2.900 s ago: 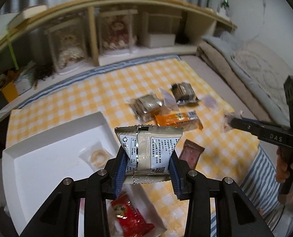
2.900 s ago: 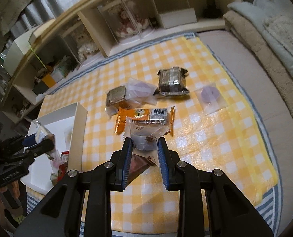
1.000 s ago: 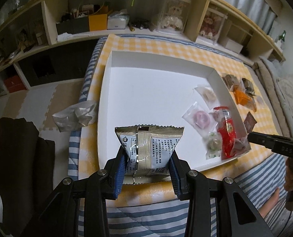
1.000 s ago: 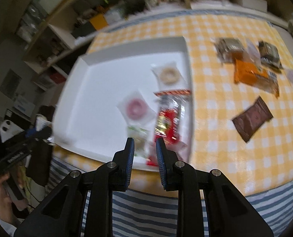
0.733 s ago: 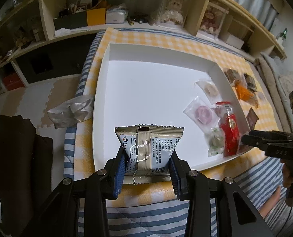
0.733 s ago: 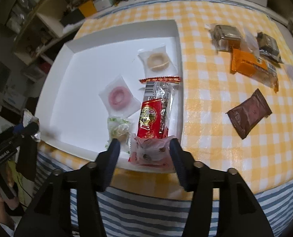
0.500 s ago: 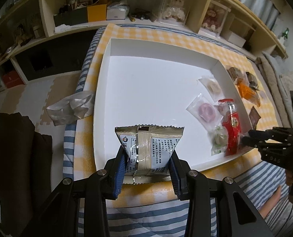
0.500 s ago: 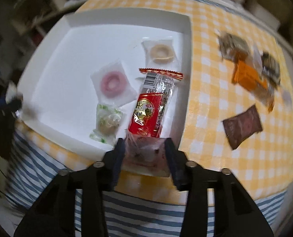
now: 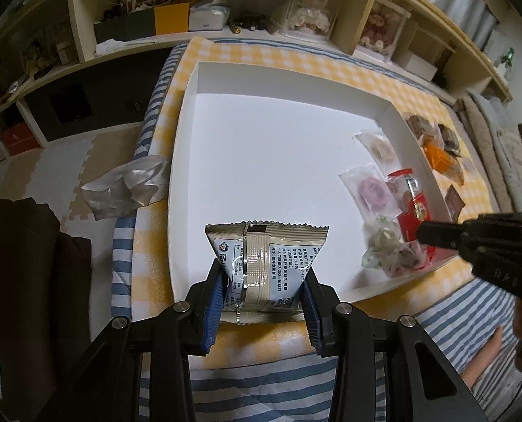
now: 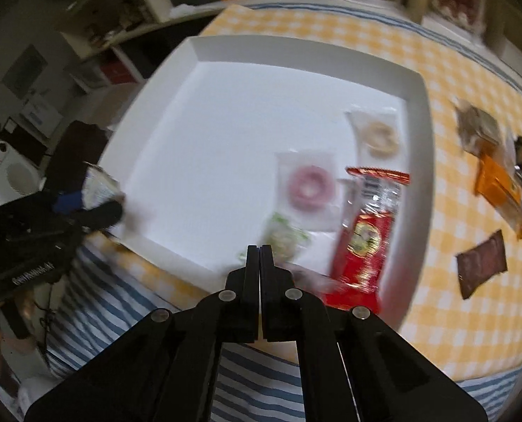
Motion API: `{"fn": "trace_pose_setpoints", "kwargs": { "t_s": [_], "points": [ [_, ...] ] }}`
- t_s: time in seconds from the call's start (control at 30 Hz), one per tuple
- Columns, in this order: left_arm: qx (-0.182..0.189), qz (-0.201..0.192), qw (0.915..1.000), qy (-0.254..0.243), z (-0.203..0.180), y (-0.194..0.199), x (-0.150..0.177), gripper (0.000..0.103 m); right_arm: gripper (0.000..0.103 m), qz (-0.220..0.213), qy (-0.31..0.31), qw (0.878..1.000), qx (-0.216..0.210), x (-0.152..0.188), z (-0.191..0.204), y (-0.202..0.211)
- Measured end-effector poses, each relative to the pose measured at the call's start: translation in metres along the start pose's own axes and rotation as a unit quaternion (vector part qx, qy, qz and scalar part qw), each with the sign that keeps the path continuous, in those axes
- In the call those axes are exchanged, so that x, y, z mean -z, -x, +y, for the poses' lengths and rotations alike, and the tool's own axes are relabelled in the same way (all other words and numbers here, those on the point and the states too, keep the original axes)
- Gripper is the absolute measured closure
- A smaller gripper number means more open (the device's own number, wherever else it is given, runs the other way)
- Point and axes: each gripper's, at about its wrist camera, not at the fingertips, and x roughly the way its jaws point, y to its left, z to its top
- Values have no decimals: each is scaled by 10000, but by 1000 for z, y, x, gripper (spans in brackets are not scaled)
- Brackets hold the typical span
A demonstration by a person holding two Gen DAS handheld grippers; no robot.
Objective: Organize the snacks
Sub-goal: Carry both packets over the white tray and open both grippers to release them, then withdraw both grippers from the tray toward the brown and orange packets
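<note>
Soft, dim indoor light. The white tray [image 9: 204,81] glares ahead of the claw. The right wrist view is motion-blurred; fisheye bends shelves [image 9: 85,10], corners dark.

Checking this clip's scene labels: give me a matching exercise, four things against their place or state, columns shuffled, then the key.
Things:
1. beige snack packet
2. red packet
3. brown packet
4. right gripper

Places or states:
A. lying on the checked cloth, outside the tray
B. shut, nothing between its fingers
C. clamped in the left gripper above the white tray's near edge
D. lying in the tray by its right wall

Pairs: 1-C, 2-D, 3-A, 4-B
</note>
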Motion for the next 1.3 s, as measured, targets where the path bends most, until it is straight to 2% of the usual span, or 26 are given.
{"fn": "trace_pose_setpoints", "kwargs": {
  "t_s": [0.07,0.3,0.47,0.67,0.87,0.93,0.97,1.0,1.07,1.13,1.3],
  "points": [
    [-51,32,10000,-14,0,0,0,63,102,26,-49,9998,165,-1,-1,1],
    [-290,207,9994,11,1,-13,-8,62,102,734,-600,9915,887,9,-46,-18],
    [-172,270,9995,-52,-3,-22,-5,54,102,940,-715,9918,487,21,-52,-34],
    [-109,273,9995,-140,-6,-21,-1,44,102,712,-729,9948,-55,19,-42,-37],
    [-117,195,9997,-124,-10,-9,2,25,101,208,-681,9974,-97,16,-43,-9],
    [-107,150,9998,-80,-10,-2,2,17,95,61,-783,9968,-169,18,-48,3],
    [-108,128,9998,-65,-12,2,2,10,82,-11,-819,9964,-219,19,-51,8],
    [-114,104,9999,-55,-12,5,2,7,61,-84,-828,9963,-203,19,-51,13],
    [-149,42,9999,-23,-13,13,2,0,43,-238,-772,9967,-125,19,-51,22],
    [-149,-11,9999,29,-13,21,1,0,37,-336,-747,9966,-40,21,-55,31],
    [-232,-176,9995,131,-18,39,-2,0,0,-605,-706,9956,80,19,-51,48]
  ]
}}
